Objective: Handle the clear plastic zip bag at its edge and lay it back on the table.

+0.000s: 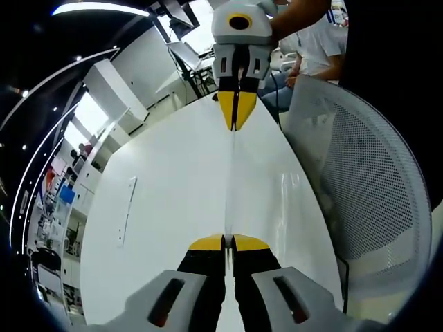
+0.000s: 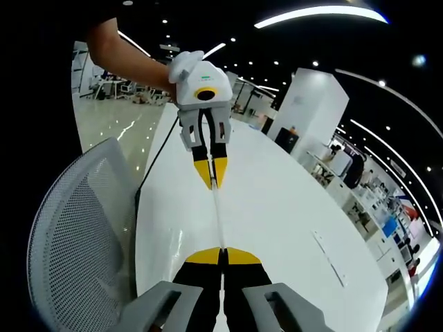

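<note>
Above a white table [image 1: 159, 207], the clear bag [image 1: 232, 187] is stretched edge-on, thin as a line, between two grippers. The left gripper [image 1: 228, 241] pinches one end, the right gripper [image 2: 223, 255] the other, both clenched on it. A mesh chair [image 1: 367, 187] stands beside the table.

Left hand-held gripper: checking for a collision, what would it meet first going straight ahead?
Probably the right hand-held gripper, facing it along the taut clear plastic zip bag both pinch; depth is unclear.
</note>
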Demonstrator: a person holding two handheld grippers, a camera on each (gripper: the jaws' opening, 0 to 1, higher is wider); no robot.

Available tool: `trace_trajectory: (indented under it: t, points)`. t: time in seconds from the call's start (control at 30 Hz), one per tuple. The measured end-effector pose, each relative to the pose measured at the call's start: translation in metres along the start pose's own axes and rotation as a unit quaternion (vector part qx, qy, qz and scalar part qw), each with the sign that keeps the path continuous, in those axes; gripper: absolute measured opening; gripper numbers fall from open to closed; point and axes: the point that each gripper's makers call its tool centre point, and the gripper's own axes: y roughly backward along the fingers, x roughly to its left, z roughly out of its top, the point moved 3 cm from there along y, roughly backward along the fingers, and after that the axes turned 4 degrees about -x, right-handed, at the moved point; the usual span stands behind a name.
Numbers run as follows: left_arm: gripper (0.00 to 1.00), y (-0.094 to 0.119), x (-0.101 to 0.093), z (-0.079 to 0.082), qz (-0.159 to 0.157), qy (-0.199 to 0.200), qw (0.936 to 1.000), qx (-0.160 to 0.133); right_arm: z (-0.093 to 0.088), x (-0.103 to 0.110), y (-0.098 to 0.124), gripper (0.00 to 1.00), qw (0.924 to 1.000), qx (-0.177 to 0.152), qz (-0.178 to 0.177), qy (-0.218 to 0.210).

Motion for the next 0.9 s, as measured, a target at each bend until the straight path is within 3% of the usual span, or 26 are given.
trace_trajectory:
  t: [0.53,0.9]
  points:
    - [0.0,0.0043,-0.0015,-0.0029,0.002,0.009,1.0,0.001,-0.0014,0.0008,0.0033,0.0,1.0,-0.001,0.001,-0.003]
    - [0.0,0.0015,0.0024,0.0006,0.01,-0.012,0.9998,0.01,-0.0032,0.0004,0.0048,0.0,0.9999,0.002,0.004,-0.012]
